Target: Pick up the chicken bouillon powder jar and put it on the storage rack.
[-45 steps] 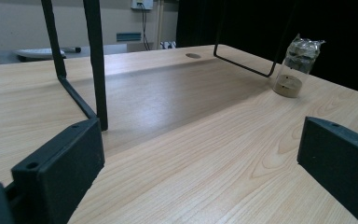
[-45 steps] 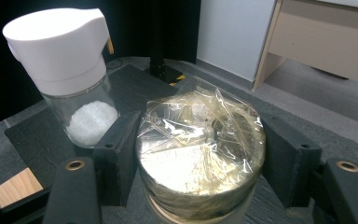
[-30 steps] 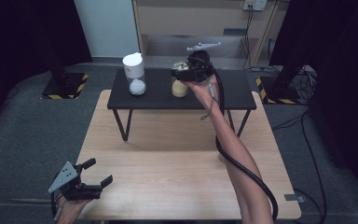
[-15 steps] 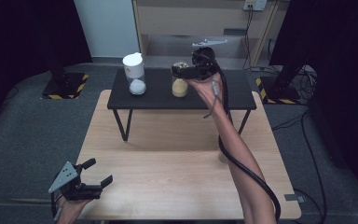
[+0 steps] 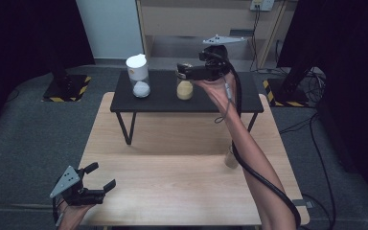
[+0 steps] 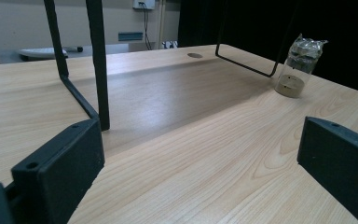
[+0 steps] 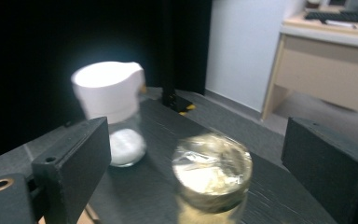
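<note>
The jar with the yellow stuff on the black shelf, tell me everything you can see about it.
The jar is clear, seemingly glass, holding a pale yellow filling, its mouth covered with crinkled, shiny film rather than a lid. It stands upright on the black shelf, right of the white-capped jar and apart from it. The right gripper is at its top, jaws wide open to either side of the covered mouth in the right gripper view; no jaw visibly touches it.

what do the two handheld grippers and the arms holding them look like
Both grippers are black, each with two blocky, flat-faced jaws. The left gripper and the right gripper each carry a grey three-cornered plate on top. A thick black cable trails from the right one along the forearm, with a thin cord dangling near the wrist. The forearms are bare, no sleeves visible.
</note>
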A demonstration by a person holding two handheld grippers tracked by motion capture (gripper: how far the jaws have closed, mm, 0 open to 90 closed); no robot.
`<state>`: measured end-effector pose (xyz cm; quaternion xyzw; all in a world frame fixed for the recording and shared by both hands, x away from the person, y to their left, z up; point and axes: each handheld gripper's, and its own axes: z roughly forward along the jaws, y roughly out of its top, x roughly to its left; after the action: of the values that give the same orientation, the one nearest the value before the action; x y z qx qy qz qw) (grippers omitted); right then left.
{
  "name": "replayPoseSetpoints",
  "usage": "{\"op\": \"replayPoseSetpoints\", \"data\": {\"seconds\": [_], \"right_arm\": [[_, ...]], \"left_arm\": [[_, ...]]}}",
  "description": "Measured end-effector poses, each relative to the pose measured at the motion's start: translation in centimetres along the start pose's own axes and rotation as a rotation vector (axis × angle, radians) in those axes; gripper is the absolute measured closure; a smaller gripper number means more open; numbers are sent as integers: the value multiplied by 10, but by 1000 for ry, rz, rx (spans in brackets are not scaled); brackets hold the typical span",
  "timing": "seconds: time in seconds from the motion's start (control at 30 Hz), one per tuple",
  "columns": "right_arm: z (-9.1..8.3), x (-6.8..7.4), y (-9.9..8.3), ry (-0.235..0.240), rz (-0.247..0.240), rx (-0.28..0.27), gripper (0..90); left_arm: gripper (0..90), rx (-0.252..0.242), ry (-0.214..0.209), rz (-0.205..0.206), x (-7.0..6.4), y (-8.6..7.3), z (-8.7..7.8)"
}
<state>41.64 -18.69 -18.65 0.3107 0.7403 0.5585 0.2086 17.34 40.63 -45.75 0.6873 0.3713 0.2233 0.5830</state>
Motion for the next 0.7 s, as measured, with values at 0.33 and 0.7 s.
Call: {"op": "replayPoseSetpoints", "data": {"seconds": [0.33,0.7], "right_arm": [[-44,12,-12,123,-80,-61,85],[-72,25,-36,183,-144,-91,87]], "left_arm": [[0,0,-4,-4,-1,0,2],[0,9,-9,-3,0,1,3]]}}
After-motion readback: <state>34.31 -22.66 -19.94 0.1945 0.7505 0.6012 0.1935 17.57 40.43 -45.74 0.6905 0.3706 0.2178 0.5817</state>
